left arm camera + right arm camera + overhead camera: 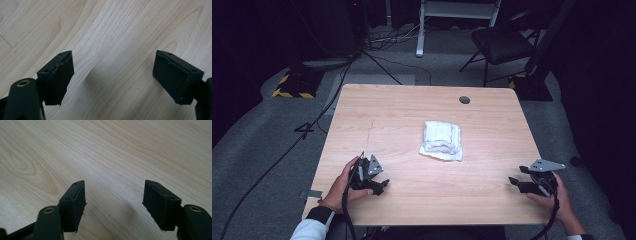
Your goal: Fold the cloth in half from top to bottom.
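A: Where do we have the folded white towel?

B: We see it lying flat on the desk, a little right of the middle and nearer the far edge than the near one, well apart from both pairs of jaws. From the high view it sits between the 2 grippers but farther out, with bare wood on every side.

A: And the left gripper?

B: We hold it near the near-left corner, pointing toward the right. In the left gripper view its 2 black jaws stand wide apart, with nothing but wood grain between them. They grip nothing.

A: The right gripper?

B: It is at the near-right corner, close to the right edge, pointing left toward the other one. In the right gripper view its jaws are spread as well, with bare desk in the gap and nothing touching the pads.

A: Any writing we can read?

B: None that we can make out on the towel, the grippers or the desk.
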The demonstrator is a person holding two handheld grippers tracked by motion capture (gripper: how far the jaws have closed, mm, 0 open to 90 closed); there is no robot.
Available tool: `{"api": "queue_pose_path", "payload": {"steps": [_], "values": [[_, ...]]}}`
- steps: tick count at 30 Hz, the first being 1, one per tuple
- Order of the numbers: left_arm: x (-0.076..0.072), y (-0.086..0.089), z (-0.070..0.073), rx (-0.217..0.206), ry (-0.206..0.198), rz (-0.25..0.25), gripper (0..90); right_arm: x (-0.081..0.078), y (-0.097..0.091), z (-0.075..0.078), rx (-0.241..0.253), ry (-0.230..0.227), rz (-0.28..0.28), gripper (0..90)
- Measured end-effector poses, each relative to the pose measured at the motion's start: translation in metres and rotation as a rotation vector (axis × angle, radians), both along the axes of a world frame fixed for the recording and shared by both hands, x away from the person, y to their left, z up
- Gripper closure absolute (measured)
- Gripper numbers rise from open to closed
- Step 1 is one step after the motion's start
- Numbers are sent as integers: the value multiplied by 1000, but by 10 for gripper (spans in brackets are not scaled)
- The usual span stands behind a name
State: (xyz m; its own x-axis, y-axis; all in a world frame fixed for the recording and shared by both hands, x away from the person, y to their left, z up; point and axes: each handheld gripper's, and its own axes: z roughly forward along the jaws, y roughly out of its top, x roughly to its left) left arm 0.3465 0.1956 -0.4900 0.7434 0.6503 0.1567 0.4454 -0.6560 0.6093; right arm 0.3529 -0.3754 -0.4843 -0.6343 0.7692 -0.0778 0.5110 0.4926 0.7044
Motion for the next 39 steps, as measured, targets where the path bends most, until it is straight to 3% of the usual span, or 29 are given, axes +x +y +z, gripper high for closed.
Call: {"api": "queue_pose_path", "payload": {"steps": [5,8,10,14,29,39], "values": [[-1,18,-5,-71,29,16,171,-3,-10,-11,38,21,-16,306],[0,32,-10,-162,78,53,170,-6,-18,-16,81,19,-31,296],[-2,39,-14,-190,60,61,164,-8,-21,-17,85,14,-44,281],[-4,43,-14,-190,56,91,164,-11,-23,-19,97,-2,-60,270],[-8,42,-14,-192,55,129,160,-10,-24,-19,95,-2,-88,254],[-8,42,-14,-192,56,130,160,-9,-24,-19,96,-1,-90,252]]}}
